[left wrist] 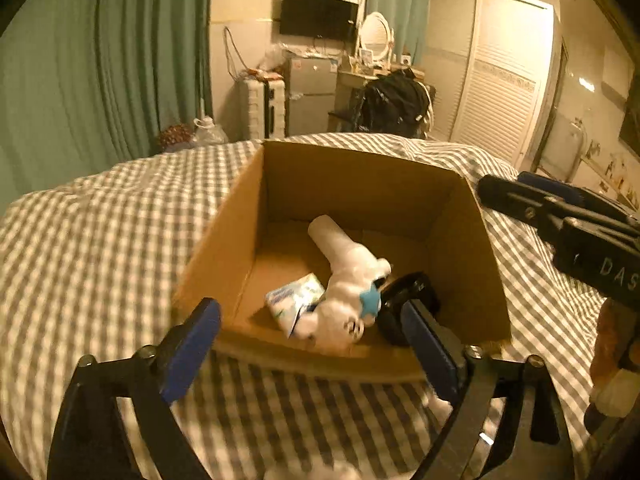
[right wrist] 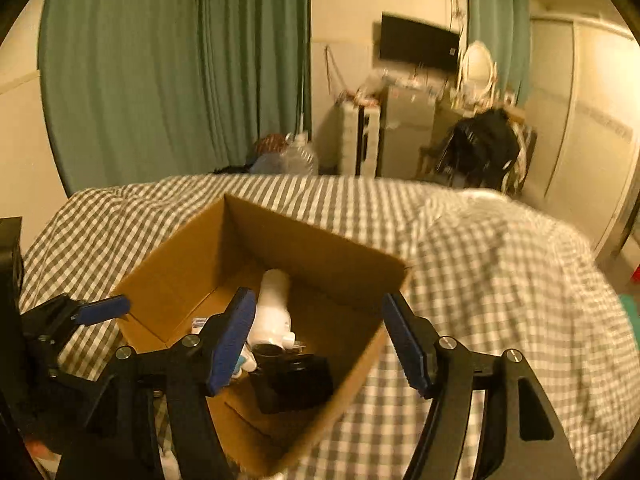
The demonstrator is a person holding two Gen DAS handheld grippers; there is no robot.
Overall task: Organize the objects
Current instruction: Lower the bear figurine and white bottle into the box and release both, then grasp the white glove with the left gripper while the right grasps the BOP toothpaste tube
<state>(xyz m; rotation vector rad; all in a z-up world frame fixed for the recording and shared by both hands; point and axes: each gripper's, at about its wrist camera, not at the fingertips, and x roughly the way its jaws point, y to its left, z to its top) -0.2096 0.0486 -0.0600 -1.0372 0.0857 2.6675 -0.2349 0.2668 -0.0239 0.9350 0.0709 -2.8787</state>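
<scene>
An open cardboard box (left wrist: 460, 248) (right wrist: 192, 256) sits on a grey checked bed cover. Inside lie a white plush toy with a blue star (left wrist: 348, 276), a white-blue packet (left wrist: 294, 302) and a black round object (left wrist: 404, 300). In the right wrist view the white toy (right wrist: 272, 308) and a black object (right wrist: 294, 380) show in the box. My left gripper (left wrist: 312, 344) is open and empty, just before the box's near wall. My right gripper (right wrist: 320, 340) is open and empty above the box's near right corner; it also shows in the left wrist view (left wrist: 560, 216), right of the box.
The bed cover (left wrist: 100, 240) (right wrist: 500, 280) spreads around the box. Something white (left wrist: 438, 404) lies on the cover in front of the box. Green curtains (right wrist: 160, 60), a small fridge (left wrist: 312, 92), a chair with a black bag (left wrist: 394, 100) and a white wardrobe (left wrist: 496, 76) stand beyond the bed.
</scene>
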